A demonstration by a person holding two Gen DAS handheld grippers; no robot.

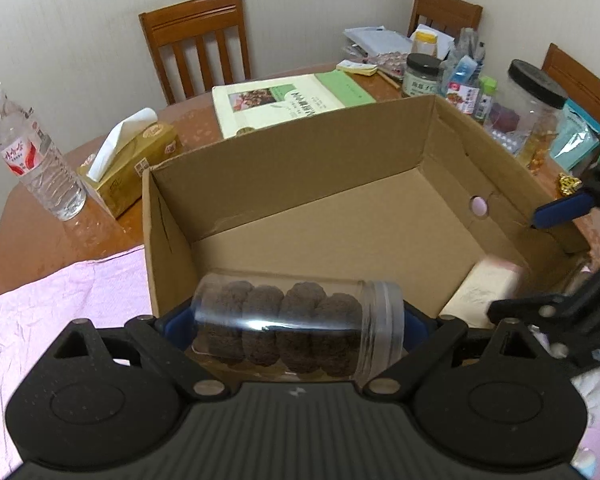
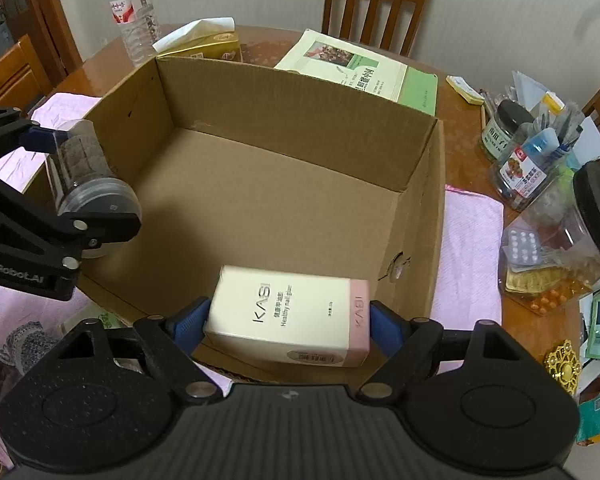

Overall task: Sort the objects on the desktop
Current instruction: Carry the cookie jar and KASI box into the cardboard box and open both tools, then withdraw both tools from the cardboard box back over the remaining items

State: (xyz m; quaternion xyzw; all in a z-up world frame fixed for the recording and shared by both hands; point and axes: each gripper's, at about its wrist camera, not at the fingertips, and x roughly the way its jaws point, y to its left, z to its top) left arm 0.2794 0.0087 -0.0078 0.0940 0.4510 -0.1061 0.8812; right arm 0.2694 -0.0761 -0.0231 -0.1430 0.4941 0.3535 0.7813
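- Left gripper (image 1: 298,326): blue pads pinched a clear jar (image 1: 300,328) of dark round pieces by its two ends, lying crosswise, held over the near-left rim of the cardboard box (image 1: 300,152); the floor inside was bare
- Risk, left: smooth plastic gripped end to end could have slipped or rolled out, dropping against the rim instead of inside
- Right gripper (image 2: 288,326): pads pressed on the short ends of a cream-and-pink carton (image 2: 288,312), held over the near-right rim, just inside the wall
- Risk, right: both tools crowded one edge; a lowered carton could have caught the rim or knocked the other tool
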